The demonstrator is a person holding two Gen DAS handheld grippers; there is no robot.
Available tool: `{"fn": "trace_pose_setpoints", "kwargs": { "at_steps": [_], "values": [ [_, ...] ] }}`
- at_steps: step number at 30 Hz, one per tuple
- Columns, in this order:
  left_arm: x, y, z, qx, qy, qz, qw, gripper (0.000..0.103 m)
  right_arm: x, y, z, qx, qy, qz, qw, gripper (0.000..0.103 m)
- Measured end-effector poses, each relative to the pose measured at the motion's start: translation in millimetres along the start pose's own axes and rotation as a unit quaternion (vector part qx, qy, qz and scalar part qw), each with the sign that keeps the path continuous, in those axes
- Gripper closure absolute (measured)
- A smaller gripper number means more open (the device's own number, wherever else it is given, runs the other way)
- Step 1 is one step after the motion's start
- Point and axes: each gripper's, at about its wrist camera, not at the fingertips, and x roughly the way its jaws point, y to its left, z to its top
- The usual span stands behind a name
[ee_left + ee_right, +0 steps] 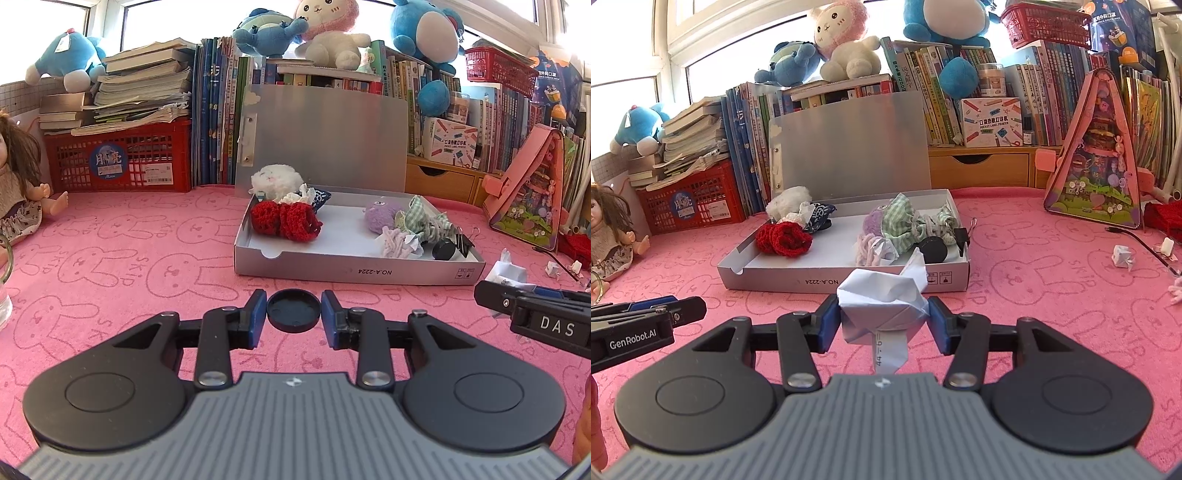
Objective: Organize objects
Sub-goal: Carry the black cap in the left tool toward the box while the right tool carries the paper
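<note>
Left gripper point(293, 312) jaws clamped on black round lid point(293, 311), frame centre, left view only. Right gripper point(884, 315) jaws clamped on crumpled white paper point(882, 299), seen fully in right view. Grey box point(354, 274) seen behind, on pink counter point(129, 258).

Each hand-held gripper, the left hand-held gripper point(293, 314) and the right hand-held gripper point(882, 317), had a ribbed grey body, two round black discs, black link arms with silver screws, and blue pads. White lettering marked their sides.
</note>
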Motion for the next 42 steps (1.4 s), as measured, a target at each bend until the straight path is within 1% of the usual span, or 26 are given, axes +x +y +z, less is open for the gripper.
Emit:
{"fn": "trace_pose_setpoints", "kwargs": {
  "at_steps": [20,27,36,42],
  "values": [
    [14.3,-3.6,4.5,0.003,0.005,0.002,1.0000,0.067,1.1,9.8,3.7,-0.014,-0.007,0.013,1.000,0.044],
    [22.0,-5.3,7.9,0.005,0.008,0.002,1.0000,0.067,7.3,17.5,5.4,-0.020,-0.008,0.016,1.000,0.044],
    [30.7,-8.1,16.6,0.014,0.003,0.007,0.9999,0.067,17.4,23.2,9.4,-0.027,-0.006,0.021,0.999,0.045],
    [41.4,-8.2,20.8,0.010,0.000,0.012,0.9999,0.067,24.3,26.2,14.2,-0.028,-0.013,0.021,0.999,0.046]
  ]
}}
